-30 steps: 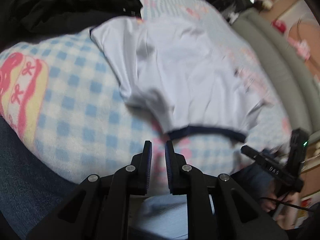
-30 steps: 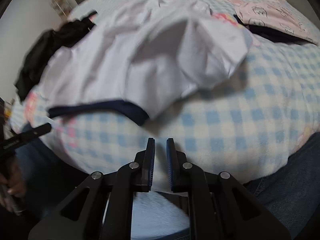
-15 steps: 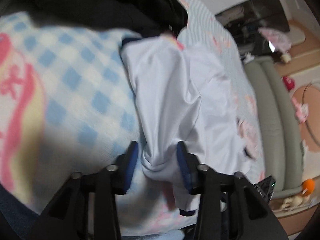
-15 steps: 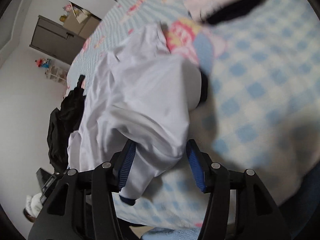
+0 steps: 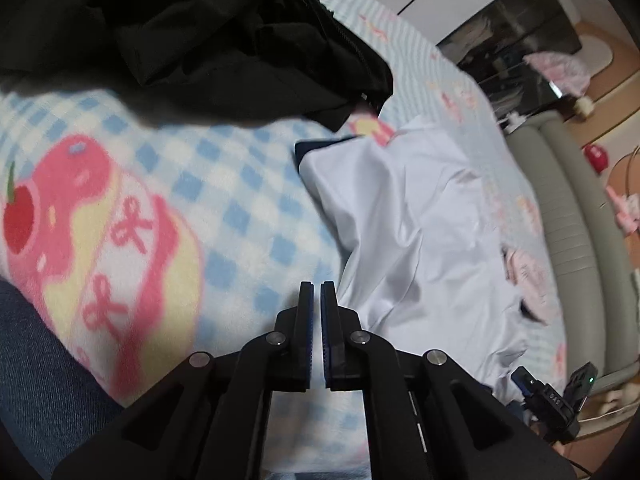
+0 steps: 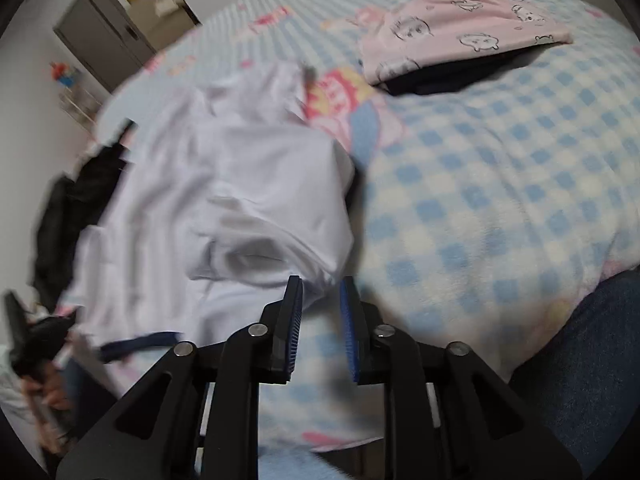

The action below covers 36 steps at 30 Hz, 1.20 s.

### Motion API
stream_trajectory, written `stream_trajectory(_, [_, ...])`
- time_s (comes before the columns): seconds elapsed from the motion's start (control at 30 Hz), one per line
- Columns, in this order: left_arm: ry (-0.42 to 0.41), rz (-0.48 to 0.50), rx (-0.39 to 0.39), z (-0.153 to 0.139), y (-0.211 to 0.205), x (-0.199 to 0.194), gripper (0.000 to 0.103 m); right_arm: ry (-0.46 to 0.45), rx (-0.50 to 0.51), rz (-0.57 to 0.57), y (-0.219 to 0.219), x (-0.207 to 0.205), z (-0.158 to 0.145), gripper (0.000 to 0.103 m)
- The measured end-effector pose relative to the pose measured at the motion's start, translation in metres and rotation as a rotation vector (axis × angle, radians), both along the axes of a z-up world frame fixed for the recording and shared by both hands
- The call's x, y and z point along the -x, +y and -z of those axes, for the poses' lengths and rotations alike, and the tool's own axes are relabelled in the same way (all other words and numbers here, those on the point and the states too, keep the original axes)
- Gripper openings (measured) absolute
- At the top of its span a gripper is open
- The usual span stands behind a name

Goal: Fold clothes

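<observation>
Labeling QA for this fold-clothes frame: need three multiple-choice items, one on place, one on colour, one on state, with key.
1. Where does the black garment lie relative to the white shirt in the left wrist view?
A. Up and to the left of it, on the checked blanket
B. Folded on top of it
C. Between the left gripper's pads

2. What colour is the trim on the white shirt's edge?
A. Red
B. Dark navy
C. Yellow

3. What is the state of the left gripper?
A. Shut on the shirt
B. Wide open over the shirt
C. Shut with nothing between its pads

Key:
1 A: the black heap sits at the upper left, the shirt to the right of centre.
2 B: a dark navy band runs along the shirt's edge in the right wrist view.
3 C: the pads nearly meet, with no cloth between them.
</observation>
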<state>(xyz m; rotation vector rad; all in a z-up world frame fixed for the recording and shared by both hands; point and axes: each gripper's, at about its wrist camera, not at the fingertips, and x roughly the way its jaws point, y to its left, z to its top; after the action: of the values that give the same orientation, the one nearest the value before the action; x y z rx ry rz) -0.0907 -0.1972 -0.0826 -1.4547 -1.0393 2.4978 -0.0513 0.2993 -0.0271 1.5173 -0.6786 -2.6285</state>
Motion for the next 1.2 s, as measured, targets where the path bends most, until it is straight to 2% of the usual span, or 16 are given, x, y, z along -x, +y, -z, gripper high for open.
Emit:
stream_trajectory(0.03, [0.009, -0.007, -0.032, 0.002, -0.002, 0.003, 0.017, 0.016, 0.037, -0.005, 0.002, 0.0, -0.003, 0.04])
stream_trajectory(0.07, [0.017, -0.014, -0.065, 0.004, -0.004, 0.007, 0.035, 0.033, 0.074, -0.01, 0.005, 0.001, -0.006, 0.048])
stream_trajectory(0.1, [0.026, -0.017, -0.108, 0.007, -0.008, 0.007, 0.041, 0.041, 0.104, -0.016, 0.004, 0.003, -0.007, 0.052])
stream_trajectory(0.13, [0.045, -0.02, -0.159, 0.01, -0.008, 0.014, 0.043, 0.039, 0.124, -0.022, -0.002, 0.006, -0.005, 0.059])
stream_trajectory(0.27, [0.034, -0.008, -0.125, 0.014, 0.003, 0.037, 0.043, 0.03, 0.184, -0.014, 0.0, 0.031, 0.008, 0.081])
stream_trajectory(0.33, [0.003, 0.011, -0.116, 0.019, 0.008, 0.051, 0.038, -0.011, 0.237, 0.028, 0.007, 0.045, 0.029, 0.08])
stream_trajectory(0.37, [-0.01, 0.019, -0.107, 0.02, 0.01, 0.057, 0.008, -0.038, 0.256, 0.05, 0.006, 0.05, 0.04, 0.061])
stream_trajectory(0.47, [0.025, 0.031, 0.04, -0.003, 0.023, 0.059, 0.002, -0.067, 0.216, 0.052, -0.008, 0.057, 0.049, 0.023])
stream_trajectory(0.53, [0.1, 0.006, 0.065, -0.028, 0.011, 0.049, 0.001, 0.001, 0.179, 0.034, -0.01, 0.052, 0.028, 0.015])
stream_trajectory(0.6, [0.146, -0.038, 0.072, -0.048, -0.004, 0.037, 0.001, 0.086, 0.197, 0.049, -0.001, 0.038, 0.0, 0.013])
stream_trajectory(0.73, [0.12, -0.104, 0.068, -0.042, -0.024, 0.011, 0.001, 0.161, 0.146, 0.109, 0.014, 0.005, -0.029, 0.012])
stream_trajectory(0.83, [0.008, -0.087, 0.098, -0.012, -0.028, 0.002, 0.002, 0.046, 0.069, 0.107, 0.012, -0.007, -0.005, 0.012])
stream_trajectory(0.93, [-0.049, -0.095, 0.028, 0.01, -0.038, -0.015, 0.003, -0.063, -0.024, 0.078, 0.008, -0.014, 0.019, 0.017])
stream_trajectory(1.03, [0.057, -0.112, 0.018, -0.009, -0.04, -0.037, 0.006, -0.045, 0.013, 0.101, 0.013, -0.024, 0.011, 0.032])
stream_trajectory(1.1, [0.133, -0.093, 0.022, -0.027, -0.033, -0.047, 0.009, 0.01, 0.007, 0.124, 0.015, -0.026, -0.007, 0.035])
stream_trajectory(1.2, [0.231, 0.052, 0.054, -0.051, 0.0, -0.042, 0.035, 0.11, -0.017, 0.124, 0.014, -0.026, -0.039, 0.035])
